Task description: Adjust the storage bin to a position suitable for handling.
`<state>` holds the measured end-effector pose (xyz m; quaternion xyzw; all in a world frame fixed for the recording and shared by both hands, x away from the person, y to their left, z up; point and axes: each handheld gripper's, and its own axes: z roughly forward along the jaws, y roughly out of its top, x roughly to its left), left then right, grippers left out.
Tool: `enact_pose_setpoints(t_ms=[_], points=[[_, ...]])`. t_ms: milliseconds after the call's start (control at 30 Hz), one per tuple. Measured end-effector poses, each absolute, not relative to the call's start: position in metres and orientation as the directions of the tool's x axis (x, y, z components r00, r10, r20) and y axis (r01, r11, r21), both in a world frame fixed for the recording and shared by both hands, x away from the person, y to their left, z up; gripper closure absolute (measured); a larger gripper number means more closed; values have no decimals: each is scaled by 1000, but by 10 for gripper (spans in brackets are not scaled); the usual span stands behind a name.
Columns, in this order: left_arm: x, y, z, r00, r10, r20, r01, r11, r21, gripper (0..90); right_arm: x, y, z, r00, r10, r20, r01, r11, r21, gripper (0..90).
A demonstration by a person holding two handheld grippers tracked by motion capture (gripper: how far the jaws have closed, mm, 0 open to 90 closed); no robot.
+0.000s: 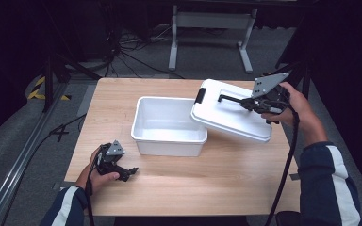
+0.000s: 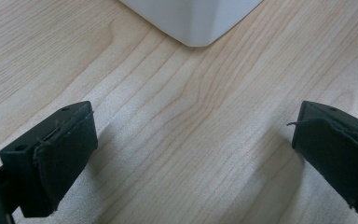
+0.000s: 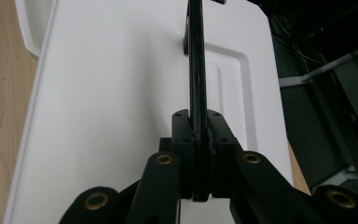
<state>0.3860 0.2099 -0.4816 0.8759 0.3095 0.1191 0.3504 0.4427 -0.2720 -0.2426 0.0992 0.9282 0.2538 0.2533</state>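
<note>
A white plastic bin (image 1: pixel 168 126) stands open in the middle of the wooden table (image 1: pixel 184 188). Its white lid (image 1: pixel 231 110) hangs tilted over the bin's right rim, with a black latch (image 1: pixel 200 95) at its left end. My right gripper (image 1: pixel 257 102) is shut on the lid's raised black handle (image 1: pixel 231 99), the thin bar (image 3: pixel 196 70) clamped between its jaws above the lid (image 3: pixel 116 102). My left gripper (image 1: pixel 131 173) rests on the table at the front left, open, with bare wood between its pads (image 2: pixel 63 154). A corner of the bin (image 2: pixel 191 21) lies ahead of it.
The table's right edge lies under the lid's far end. Behind the table are a grey metal stand (image 1: pixel 212 33), cables on the floor (image 1: pixel 132 56) and a rail (image 1: pixel 23 155) along the left. Dark floor and metal legs (image 3: pixel 326 74) lie beyond the lid.
</note>
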Motion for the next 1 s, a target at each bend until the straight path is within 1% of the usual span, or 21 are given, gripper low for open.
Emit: enact_pose_setpoints(t_ms=[467,1000], points=[[386,210,-482,780,626,-9,459,-563,688,5,436,-307,-248,-833,373,-409,98,827,554,849],[386,210,-482,780,626,-9,459,-562,688,5,440,-331,-270,-821,430,-377,165,809,564,850]])
